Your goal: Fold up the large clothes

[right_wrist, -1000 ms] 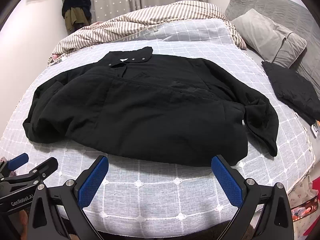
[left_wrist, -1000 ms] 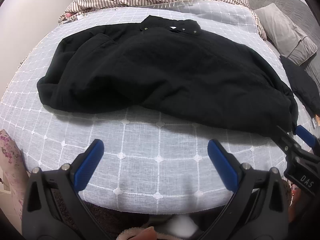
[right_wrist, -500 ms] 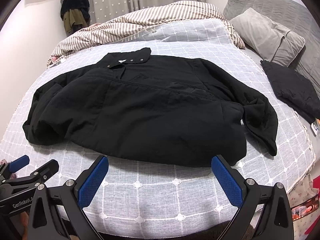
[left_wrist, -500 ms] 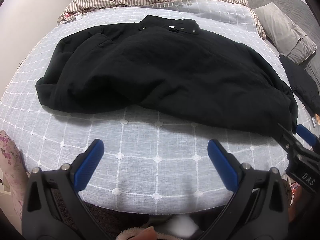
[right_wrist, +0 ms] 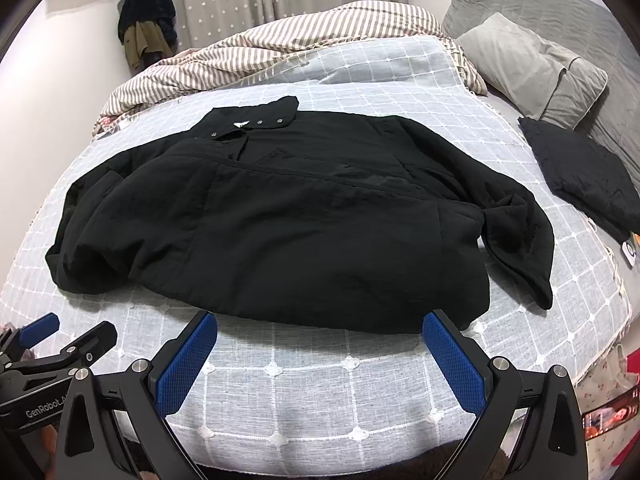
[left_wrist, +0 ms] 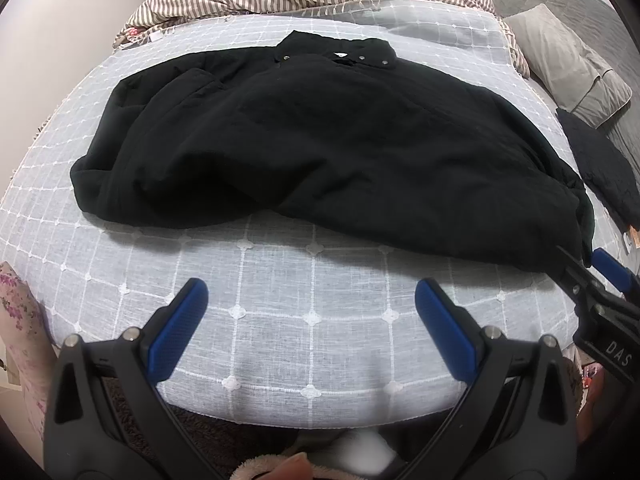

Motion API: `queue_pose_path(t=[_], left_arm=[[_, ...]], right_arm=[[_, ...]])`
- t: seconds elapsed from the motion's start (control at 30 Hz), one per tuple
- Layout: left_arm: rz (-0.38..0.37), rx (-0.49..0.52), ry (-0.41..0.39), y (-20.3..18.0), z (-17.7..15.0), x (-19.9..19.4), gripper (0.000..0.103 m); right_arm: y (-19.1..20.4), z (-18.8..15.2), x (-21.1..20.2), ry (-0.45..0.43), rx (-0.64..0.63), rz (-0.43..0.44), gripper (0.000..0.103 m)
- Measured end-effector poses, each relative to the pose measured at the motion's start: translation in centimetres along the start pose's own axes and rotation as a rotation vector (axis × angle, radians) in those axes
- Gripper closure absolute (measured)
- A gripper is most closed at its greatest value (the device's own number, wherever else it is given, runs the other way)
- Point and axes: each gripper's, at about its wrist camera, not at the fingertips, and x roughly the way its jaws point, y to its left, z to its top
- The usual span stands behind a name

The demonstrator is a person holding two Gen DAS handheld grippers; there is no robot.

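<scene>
A large black jacket (left_wrist: pixel 320 140) lies spread on the bed, collar with snaps at the far side, hem toward me; it also shows in the right wrist view (right_wrist: pixel 300 220). My left gripper (left_wrist: pixel 312 304) is open and empty, held over the bedspread just short of the hem. My right gripper (right_wrist: pixel 320 336) is open and empty, its blue pads (right_wrist: pixel 454 362) close to the jacket's near edge. The right gripper also shows at the right edge of the left wrist view (left_wrist: pixel 600 276), near the jacket's right sleeve cuff.
The bed has a grey-white checked bedspread (left_wrist: pixel 280 340). A striped duvet (right_wrist: pixel 304 44) is bunched at the far side. A grey pillow (right_wrist: pixel 532 68) and a folded black garment (right_wrist: pixel 584 176) lie at the right. Clothes hang by the curtains (right_wrist: pixel 146 36).
Both grippers have edged slightly nearer to the jacket's hem. Both stay open. The jacket has not moved.
</scene>
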Motion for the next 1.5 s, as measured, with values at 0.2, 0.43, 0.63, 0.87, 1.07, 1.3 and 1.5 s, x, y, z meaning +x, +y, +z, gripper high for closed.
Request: queue_pose_path(t=[0.2, 0.43, 0.63, 0.87, 1.07, 1.3, 1.5], left_arm=[[-0.001, 0.0, -0.001, 0.07, -0.24, -0.15, 0.0], [-0.001, 0.0, -0.002, 0.08, -0.25, -0.14, 0.0], [0.0, 0.001, -0.003, 0.03, -0.23, -0.15, 0.0], [0.003, 0.0, -0.005, 0.08, -0.33, -0.01, 0.0], [0.008, -0.001, -0.006, 0.04, -0.33, -0.01, 0.0], [0.013, -0.006, -0.007, 0.13, -0.24, -0.08, 0.0], [0.014, -0.016, -0.011, 0.37, 0.02, 0.01, 0.0]], right_arm=[[-0.03, 0.06, 0.06, 0.002, 0.0, 0.003, 0.0], [-0.02, 0.05, 0.07, 0.003, 0.0, 0.003, 0.0], [-0.01, 0.04, 0.07, 0.003, -0.001, 0.003, 0.0], [-0.06, 0.03, 0.13, 0.003, -0.001, 0.002, 0.0], [-0.08, 0.05, 0.22, 0.004, 0.001, 0.007, 0.0], [0.07, 0.11, 0.68, 0.007, -0.001, 0.02, 0.0], [-0.01, 0.26, 1.0, 0.012, 0.001, 0.023, 0.0]])
